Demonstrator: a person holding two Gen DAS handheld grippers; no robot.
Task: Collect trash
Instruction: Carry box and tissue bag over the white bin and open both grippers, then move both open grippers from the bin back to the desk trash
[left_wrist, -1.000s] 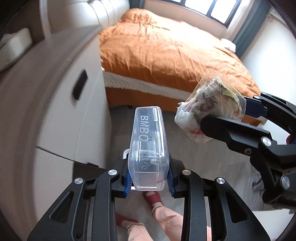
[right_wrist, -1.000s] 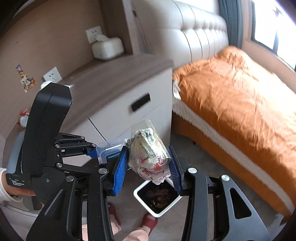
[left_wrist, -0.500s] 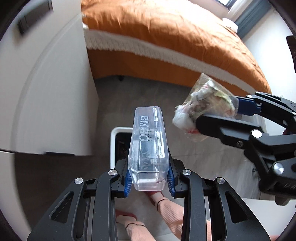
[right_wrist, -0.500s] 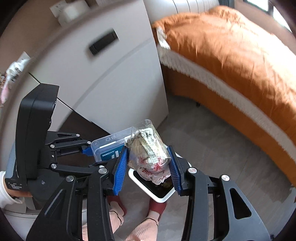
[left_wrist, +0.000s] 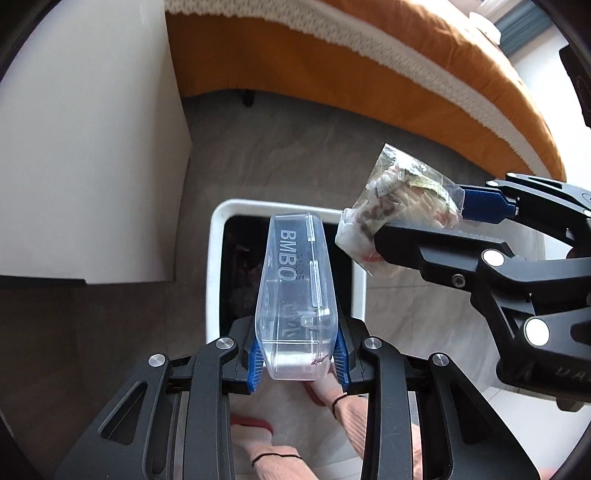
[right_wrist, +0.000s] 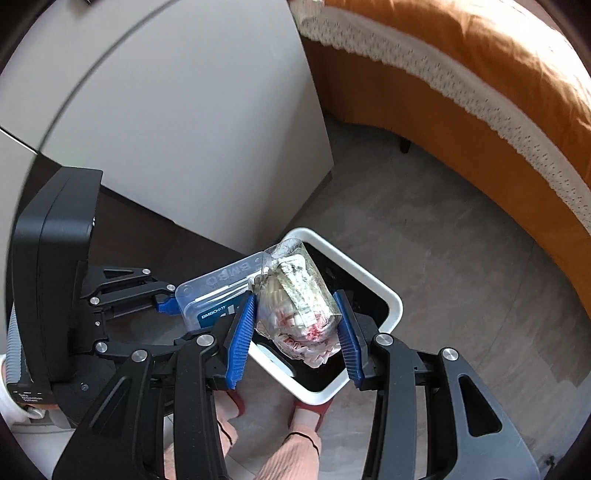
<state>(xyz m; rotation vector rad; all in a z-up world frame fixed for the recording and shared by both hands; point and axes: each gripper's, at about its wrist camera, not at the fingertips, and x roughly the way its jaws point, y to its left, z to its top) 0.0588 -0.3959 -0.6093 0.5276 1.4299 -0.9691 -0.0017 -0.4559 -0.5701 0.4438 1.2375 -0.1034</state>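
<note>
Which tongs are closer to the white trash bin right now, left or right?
Left. The left tongs hold the clear plastic case directly over the trash bin; the right tongs hold the wrapper bundle over its edge.

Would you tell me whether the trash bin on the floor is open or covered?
Open: the white rim of the trash bin frames a dark, uncovered interior.

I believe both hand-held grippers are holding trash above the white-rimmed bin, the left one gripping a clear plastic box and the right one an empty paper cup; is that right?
Not quite: the right hand-held gripper holds a crumpled clear plastic bag of scraps, not a paper cup, as the right wrist view shows. The left hand-held gripper does grip the clear plastic box above the white-rimmed bin.
</note>
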